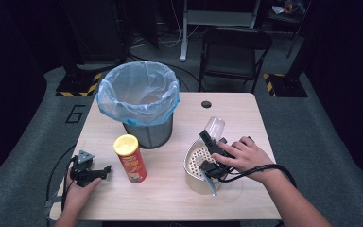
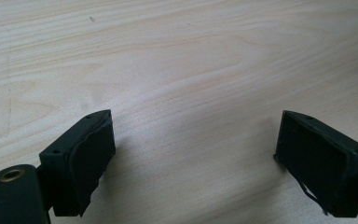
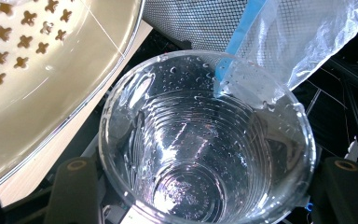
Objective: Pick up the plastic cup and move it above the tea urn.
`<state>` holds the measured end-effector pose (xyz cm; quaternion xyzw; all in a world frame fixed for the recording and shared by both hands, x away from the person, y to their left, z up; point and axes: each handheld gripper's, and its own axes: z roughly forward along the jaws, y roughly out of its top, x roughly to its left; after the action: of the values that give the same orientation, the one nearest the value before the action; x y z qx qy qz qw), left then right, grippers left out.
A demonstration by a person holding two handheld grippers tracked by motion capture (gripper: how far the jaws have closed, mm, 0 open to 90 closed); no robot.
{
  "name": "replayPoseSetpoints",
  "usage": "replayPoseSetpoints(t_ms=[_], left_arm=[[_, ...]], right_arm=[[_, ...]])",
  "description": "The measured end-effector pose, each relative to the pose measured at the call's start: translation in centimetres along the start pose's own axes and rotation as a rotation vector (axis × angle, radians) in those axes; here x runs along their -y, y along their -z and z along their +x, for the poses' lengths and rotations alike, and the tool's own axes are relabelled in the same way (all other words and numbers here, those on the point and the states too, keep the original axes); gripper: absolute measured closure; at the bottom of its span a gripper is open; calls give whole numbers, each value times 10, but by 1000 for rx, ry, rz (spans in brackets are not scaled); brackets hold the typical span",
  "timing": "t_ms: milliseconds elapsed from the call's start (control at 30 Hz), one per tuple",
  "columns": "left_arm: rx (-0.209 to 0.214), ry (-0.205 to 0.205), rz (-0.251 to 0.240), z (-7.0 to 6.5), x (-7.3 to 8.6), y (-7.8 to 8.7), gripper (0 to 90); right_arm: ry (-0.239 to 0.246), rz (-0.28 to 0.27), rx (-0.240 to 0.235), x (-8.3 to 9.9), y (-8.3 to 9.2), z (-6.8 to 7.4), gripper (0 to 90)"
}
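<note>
The right hand-held gripper (image 1: 211, 137) clasps a wet clear plastic cup (image 3: 205, 140), mouth tipped toward the lined bin (image 1: 139, 101) ahead, likely for discarding, while the left hand-held gripper (image 2: 193, 161) rests released on the worktop (image 2: 177, 60).

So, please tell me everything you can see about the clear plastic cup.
The cup is clear, thin, ribbed plastic, empty but for water droplets on its inner wall. The right gripper is shut on it, a jaw on each side, holding it tilted above the table, mouth pointing away from the person. It hangs beside the beige perforated pot and near the bin.
</note>
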<state>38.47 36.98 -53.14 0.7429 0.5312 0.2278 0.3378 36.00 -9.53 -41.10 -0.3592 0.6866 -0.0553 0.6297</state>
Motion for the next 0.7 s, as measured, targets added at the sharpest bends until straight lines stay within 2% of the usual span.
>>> replayPoseSetpoints(t_ms=[200, 233, 267, 433, 500, 533, 567, 600, 700], left_arm=[[0, 0, 0, 0, 0, 0, 113], [0, 0, 0, 0, 0, 0, 113], [0, 0, 0, 0, 0, 0, 114], [0, 0, 0, 0, 0, 0, 113], [0, 0, 0, 0, 0, 0, 113], [0, 0, 0, 0, 0, 0, 113], [0, 0, 0, 0, 0, 0, 113], [0, 0, 0, 0, 0, 0, 114], [0, 0, 0, 0, 0, 0, 114]], right_arm=[[2, -5, -2, 1, 0, -1, 346], [-14, -5, 16, 1, 0, 0, 346], [-4, -8, -2, 1, 0, -2, 345], [-12, -8, 9, 1, 1, -3, 345], [8, -14, 17, 1, 1, -5, 344], [-26, -24, 29, 1, 0, -3, 344], [-26, -24, 29, 1, 0, -3, 344], [6, -19, 16, 1, 1, -5, 344], [8, -19, 13, 1, 1, -6, 344]])
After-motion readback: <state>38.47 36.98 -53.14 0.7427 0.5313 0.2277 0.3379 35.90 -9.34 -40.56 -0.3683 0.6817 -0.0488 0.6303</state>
